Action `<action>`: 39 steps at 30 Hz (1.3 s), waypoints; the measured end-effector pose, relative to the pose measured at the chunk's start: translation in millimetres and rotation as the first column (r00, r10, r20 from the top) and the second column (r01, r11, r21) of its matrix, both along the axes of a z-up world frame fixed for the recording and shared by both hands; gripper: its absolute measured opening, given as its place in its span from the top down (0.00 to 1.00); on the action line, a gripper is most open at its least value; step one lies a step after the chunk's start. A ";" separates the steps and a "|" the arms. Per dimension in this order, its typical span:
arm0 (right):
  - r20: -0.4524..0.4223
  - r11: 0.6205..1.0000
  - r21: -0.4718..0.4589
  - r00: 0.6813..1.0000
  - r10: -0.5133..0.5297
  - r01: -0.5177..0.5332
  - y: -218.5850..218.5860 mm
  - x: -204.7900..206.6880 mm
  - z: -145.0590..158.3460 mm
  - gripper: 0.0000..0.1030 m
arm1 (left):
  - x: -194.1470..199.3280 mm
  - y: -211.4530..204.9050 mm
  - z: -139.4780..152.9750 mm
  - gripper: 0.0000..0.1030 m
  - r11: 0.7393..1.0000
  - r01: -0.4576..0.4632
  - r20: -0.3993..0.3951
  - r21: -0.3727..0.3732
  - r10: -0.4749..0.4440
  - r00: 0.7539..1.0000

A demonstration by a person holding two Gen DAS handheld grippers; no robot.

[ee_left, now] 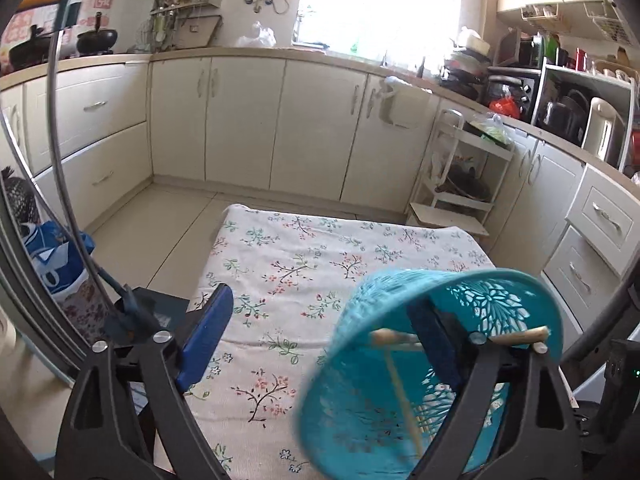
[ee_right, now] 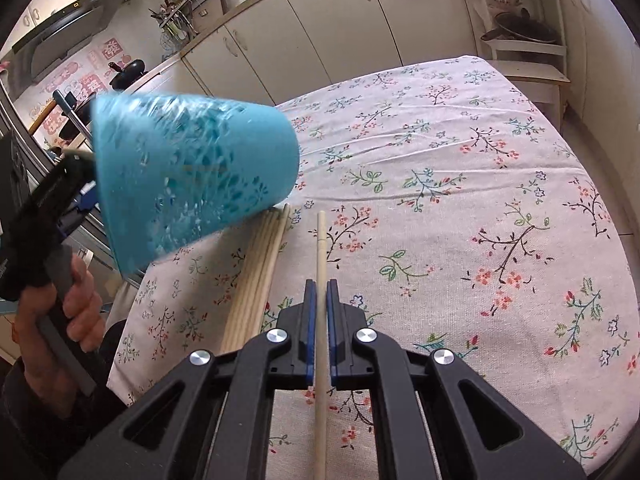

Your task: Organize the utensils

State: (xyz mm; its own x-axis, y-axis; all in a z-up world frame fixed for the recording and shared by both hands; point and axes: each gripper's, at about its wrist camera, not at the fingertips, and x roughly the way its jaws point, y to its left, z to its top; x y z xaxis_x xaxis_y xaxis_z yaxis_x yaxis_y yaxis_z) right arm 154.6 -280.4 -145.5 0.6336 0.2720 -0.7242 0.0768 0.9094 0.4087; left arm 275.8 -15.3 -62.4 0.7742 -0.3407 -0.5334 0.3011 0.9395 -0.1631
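A teal perforated plastic cup (ee_left: pixel 436 364) hangs tilted on the right finger of my left gripper (ee_left: pixel 324 340), whose jaws stand wide apart; the finger is inside the cup's rim. A wooden chopstick (ee_left: pixel 404 396) shows inside the cup. In the right wrist view the cup (ee_right: pixel 192 184) is held tilted above the table's left side. My right gripper (ee_right: pixel 320 292) is shut on one wooden chopstick (ee_right: pixel 321 248) that points forward. A bundle of several chopsticks (ee_right: pixel 260 268) lies on the cloth just left of it, partly under the cup.
The table wears a floral cloth (ee_right: pixel 460 208). Kitchen cabinets (ee_left: pixel 248 120) ring the room. A white shelf cart (ee_left: pixel 460 168) stands beyond the table's far right corner. A blue bag (ee_left: pixel 56 256) sits on the floor at left.
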 end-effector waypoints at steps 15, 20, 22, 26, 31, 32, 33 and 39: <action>0.009 0.999 0.037 1.000 -0.020 0.019 -10.3 2.0 -3.0 0.94 | 43.1 -57.8 29.2 0.18 0.997 0.077 -0.182 0.001 -0.076 0.980; 0.022 0.998 0.059 0.999 -0.037 0.035 -18.0 -1.8 -2.9 0.94 | 68.3 -93.5 43.4 0.18 0.991 0.129 -0.240 0.026 -0.119 0.963; 0.021 0.996 0.073 0.999 -0.044 0.043 -23.6 0.0 -3.6 0.94 | 77.3 -105.4 47.1 0.18 0.989 0.138 -0.247 0.044 -0.123 0.961; 0.019 0.994 0.099 0.998 -0.058 0.056 -30.9 -0.2 -7.2 0.94 | 94.6 -121.2 45.1 0.18 0.988 0.136 -0.271 0.069 -0.113 0.956; 0.022 0.992 0.112 0.998 -0.059 0.056 -36.9 -2.0 -8.4 0.94 | 105.0 -125.1 33.0 0.18 0.988 0.136 -0.302 0.075 -0.108 0.947; 0.023 0.992 0.113 0.998 -0.060 0.057 -37.6 -1.4 -8.0 0.94 | 104.0 -123.5 30.6 0.18 0.988 0.137 -0.303 0.076 -0.108 0.947; 0.024 0.992 0.114 0.998 -0.061 0.058 -36.9 -1.6 -7.4 0.94 | 102.0 -121.8 29.7 0.18 0.988 0.138 -0.301 0.071 -0.111 0.947; 0.091 0.990 0.127 0.993 -0.081 0.069 -40.0 -7.7 18.4 0.94 | 62.8 -84.7 50.4 0.15 0.995 0.099 -0.121 -0.028 -0.102 0.987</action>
State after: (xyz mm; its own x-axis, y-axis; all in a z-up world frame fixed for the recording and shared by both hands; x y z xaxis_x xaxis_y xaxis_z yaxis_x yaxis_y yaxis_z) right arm 146.9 -320.5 -127.1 0.7205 0.3050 -0.6228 0.0974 0.8447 0.5263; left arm 338.7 -100.0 -12.0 0.6650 -0.4258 -0.6135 0.3704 0.9014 -0.2241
